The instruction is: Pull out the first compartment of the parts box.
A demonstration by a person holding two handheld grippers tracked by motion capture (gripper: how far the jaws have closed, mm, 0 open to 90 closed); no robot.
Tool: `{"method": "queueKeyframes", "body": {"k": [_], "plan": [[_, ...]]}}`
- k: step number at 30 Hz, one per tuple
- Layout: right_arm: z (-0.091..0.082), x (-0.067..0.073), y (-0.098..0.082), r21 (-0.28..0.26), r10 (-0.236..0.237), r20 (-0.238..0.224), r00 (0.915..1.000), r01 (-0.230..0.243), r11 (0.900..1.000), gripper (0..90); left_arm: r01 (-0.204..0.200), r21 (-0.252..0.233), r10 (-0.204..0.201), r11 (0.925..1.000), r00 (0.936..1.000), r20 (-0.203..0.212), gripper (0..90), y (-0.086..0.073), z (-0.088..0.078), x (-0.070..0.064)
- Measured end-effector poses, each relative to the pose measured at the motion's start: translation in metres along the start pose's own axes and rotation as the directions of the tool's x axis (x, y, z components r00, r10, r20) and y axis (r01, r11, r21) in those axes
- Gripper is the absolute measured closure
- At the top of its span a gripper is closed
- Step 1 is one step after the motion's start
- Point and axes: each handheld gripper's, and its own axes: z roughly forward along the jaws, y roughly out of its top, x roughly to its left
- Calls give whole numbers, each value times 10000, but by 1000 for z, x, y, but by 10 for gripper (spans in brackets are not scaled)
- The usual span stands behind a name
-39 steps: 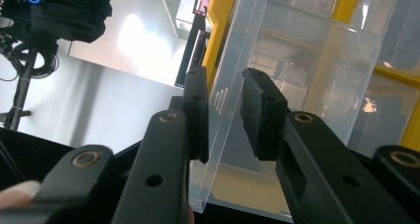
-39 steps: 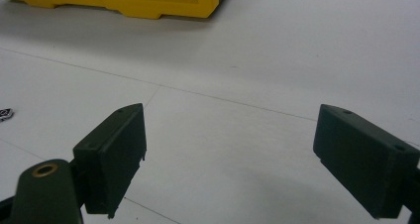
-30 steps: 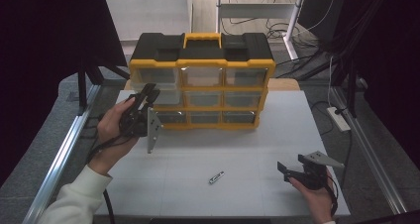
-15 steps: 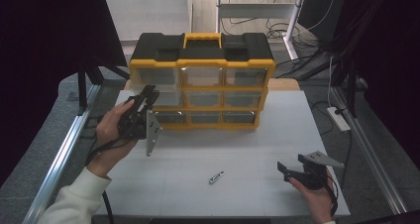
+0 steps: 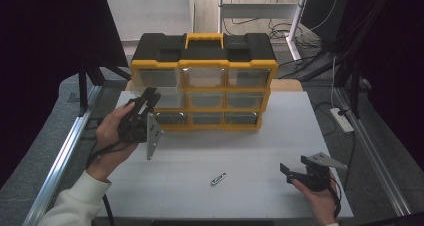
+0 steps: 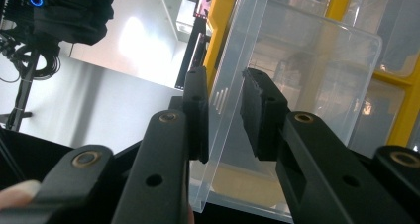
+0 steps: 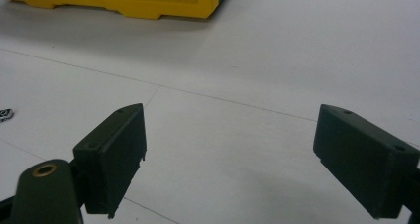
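A black and yellow organizer (image 5: pixel 205 66) with clear drawers stands at the back of the white table (image 5: pixel 260 136). My left gripper (image 5: pixel 150 93) reaches its middle-left drawer (image 5: pixel 171 101). In the left gripper view the two black pads (image 6: pixel 198 110) sit on either side of the clear drawer's (image 6: pixel 307 80) ridged front lip, shut on it; the drawer stands a little way out of its yellow frame. My right gripper (image 5: pixel 295 164) rests low over the table's front right, and its jaws (image 7: pixel 230 149) are open wide with bare table between them.
A small dark metal piece (image 5: pixel 218 179) lies on the table between the two hands, and it shows at the left edge of the right gripper view (image 7: pixel 4 115). Metal rails (image 5: pixel 65 151) run along both table sides. A power strip (image 5: pixel 341 120) lies off to the right.
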Motion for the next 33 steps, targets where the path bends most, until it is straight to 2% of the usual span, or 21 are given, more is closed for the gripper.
{"method": "queueKeyframes", "body": {"k": [33], "plan": [[1,0,0,8,1,-74,10000,-1,10000,137,-47,-137,48,9999,10000,71,728,1,-15,-2]]}}
